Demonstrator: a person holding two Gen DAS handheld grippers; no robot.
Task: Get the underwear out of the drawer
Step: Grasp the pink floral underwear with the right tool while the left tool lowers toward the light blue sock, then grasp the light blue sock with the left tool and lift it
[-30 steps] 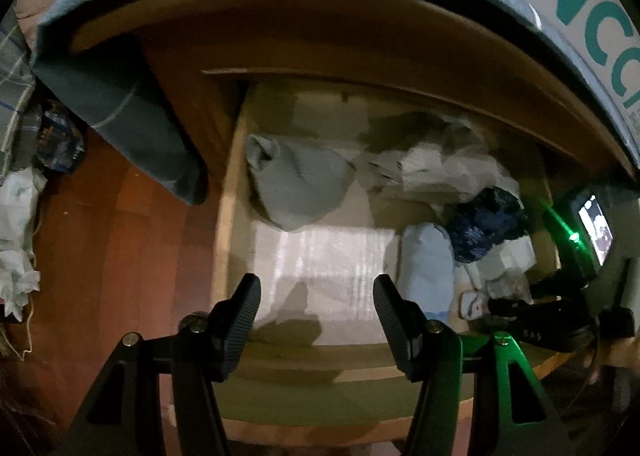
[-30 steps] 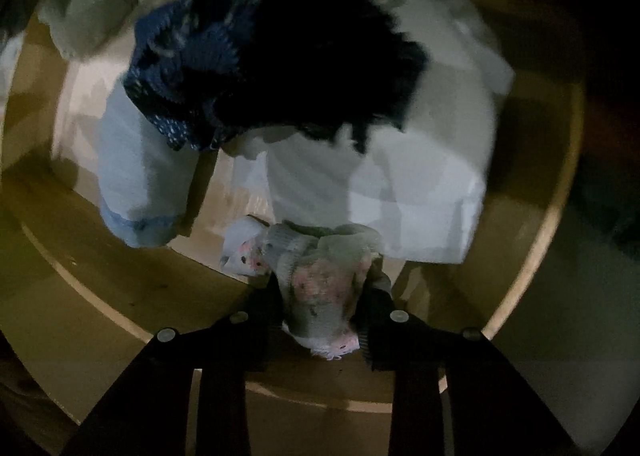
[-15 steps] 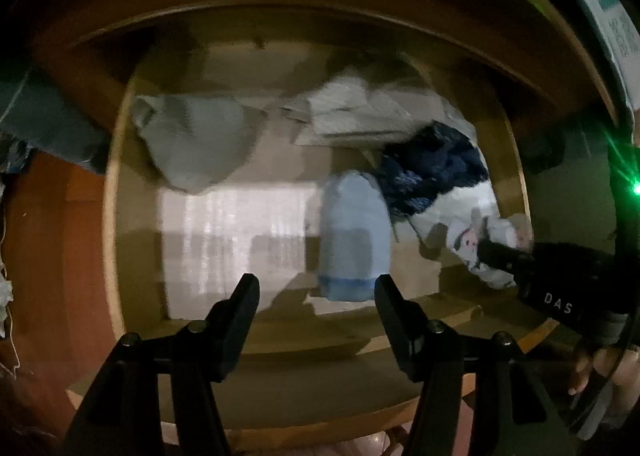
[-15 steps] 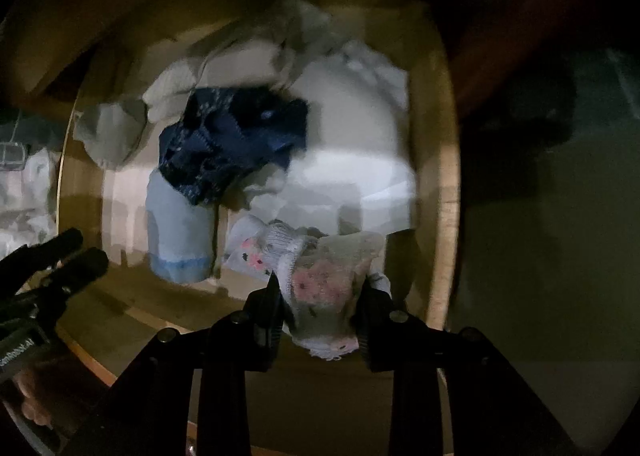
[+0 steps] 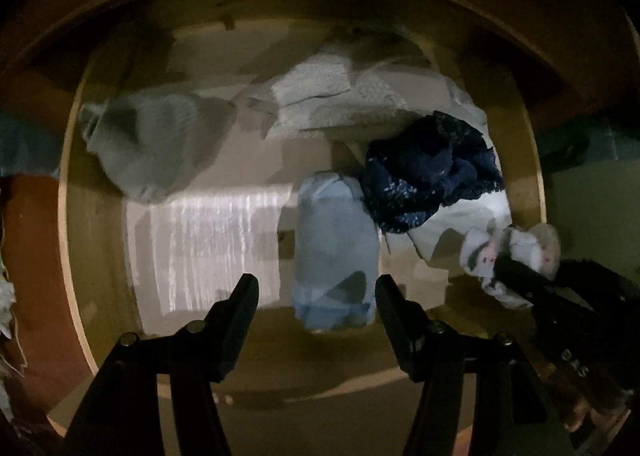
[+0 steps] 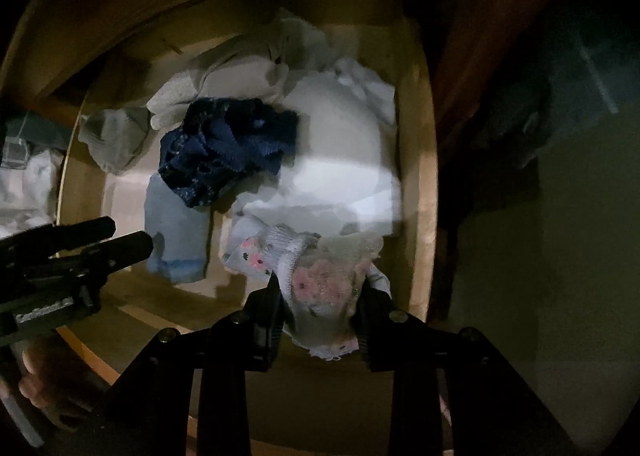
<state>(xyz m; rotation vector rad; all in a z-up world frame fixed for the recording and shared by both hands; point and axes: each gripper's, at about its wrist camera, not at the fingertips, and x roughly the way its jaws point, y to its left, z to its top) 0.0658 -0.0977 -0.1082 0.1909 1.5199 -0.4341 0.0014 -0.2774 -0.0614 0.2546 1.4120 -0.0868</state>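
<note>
Presently catalogued, one open wooden drawer (image 6: 416,159), dimly lit, contents loose.

Item 1: floral underwear (image 6: 324,288), pale with pink flowers, pinched between the closed fingers of the right claw (image 6: 320,296) at the drawer's front right corner. Part of the cloth trailed leftward, and it could not be told whether that tail touched the drawer floor.

Item 2: left claw (image 5: 316,292), jaws spread and holding nothing, poised at the drawer front above the light blue folded garment (image 5: 336,256).

Item 3: navy lace garment (image 5: 432,171), bunched, lying just beside the blue piece and over a white folded cloth (image 6: 340,159).

Item 4: grey garment (image 5: 156,143), far left; pale knitted pieces (image 5: 320,95) toward the back.

Risks noted, as judgement only:
- The grip took the floral piece by a bunched fold, not a hem; thin fabric could slide out between the fingers if lifted briskly, dropping it back in.
- The trailing tail lay near the white cloth and could drag a neighbour up with it, or snag on the drawer's front edge on the way out.
- The two claws stood near each other at the front; the left descending on the blue garment could foul the right's path.
- The poor light and blur made edges hard to judge, so a grasp on the blue piece might catch only its top layer.
</note>
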